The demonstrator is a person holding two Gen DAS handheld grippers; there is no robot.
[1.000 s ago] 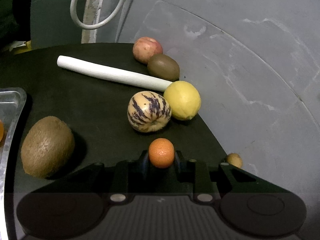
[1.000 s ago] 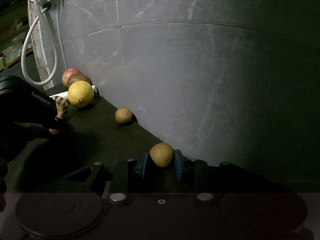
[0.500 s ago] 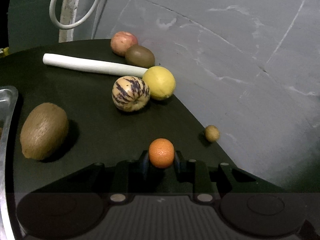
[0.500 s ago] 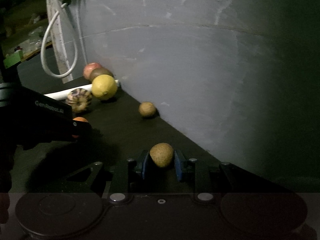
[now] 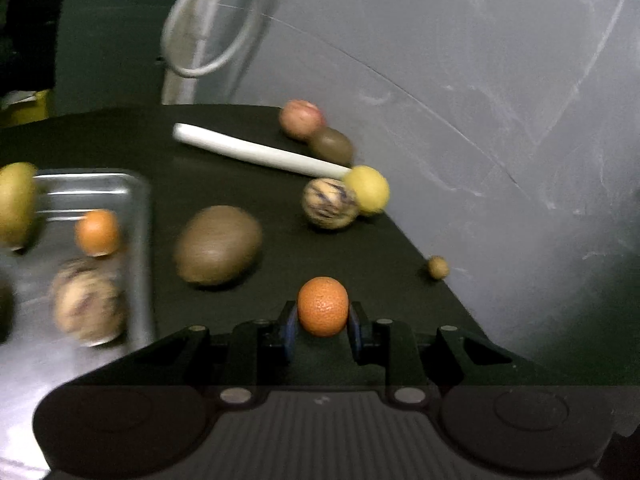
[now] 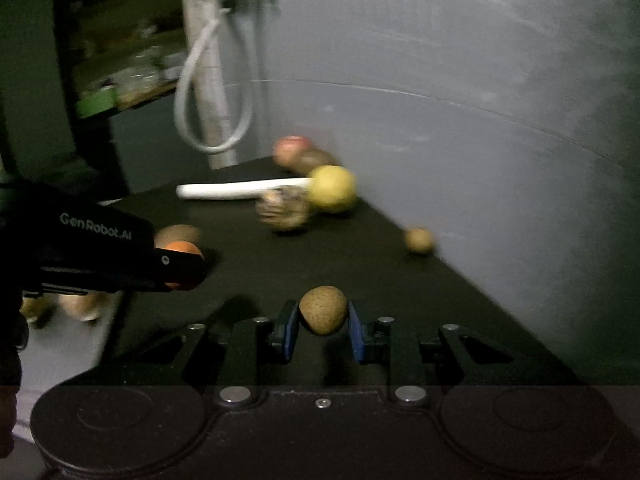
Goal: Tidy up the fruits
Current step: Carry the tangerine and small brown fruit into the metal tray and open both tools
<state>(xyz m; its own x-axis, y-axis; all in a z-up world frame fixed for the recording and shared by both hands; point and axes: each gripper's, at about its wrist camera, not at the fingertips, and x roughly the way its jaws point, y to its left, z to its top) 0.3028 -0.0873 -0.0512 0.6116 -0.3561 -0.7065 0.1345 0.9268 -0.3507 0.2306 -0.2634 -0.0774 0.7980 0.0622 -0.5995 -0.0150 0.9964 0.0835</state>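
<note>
Workshop-like back room — bare grey wall [image 5: 480,60], looped white cable [image 6: 208,92], cluttered shelf [image 6: 120,76] behind

A dim grey wall [image 5: 460,60] backs the black tabletop [image 5: 240,152]; a white cable [image 6: 208,92] loop hangs.

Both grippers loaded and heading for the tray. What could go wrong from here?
1. The metal tray already holds an orange, a striped melon and more near its right rim; dropping the small orange from the left gripper could knock them or send it rolling out.
2. The right gripper pinches the small brown fruit only at its sides; it may slip.
3. Both grippers converge and may collide.
</note>
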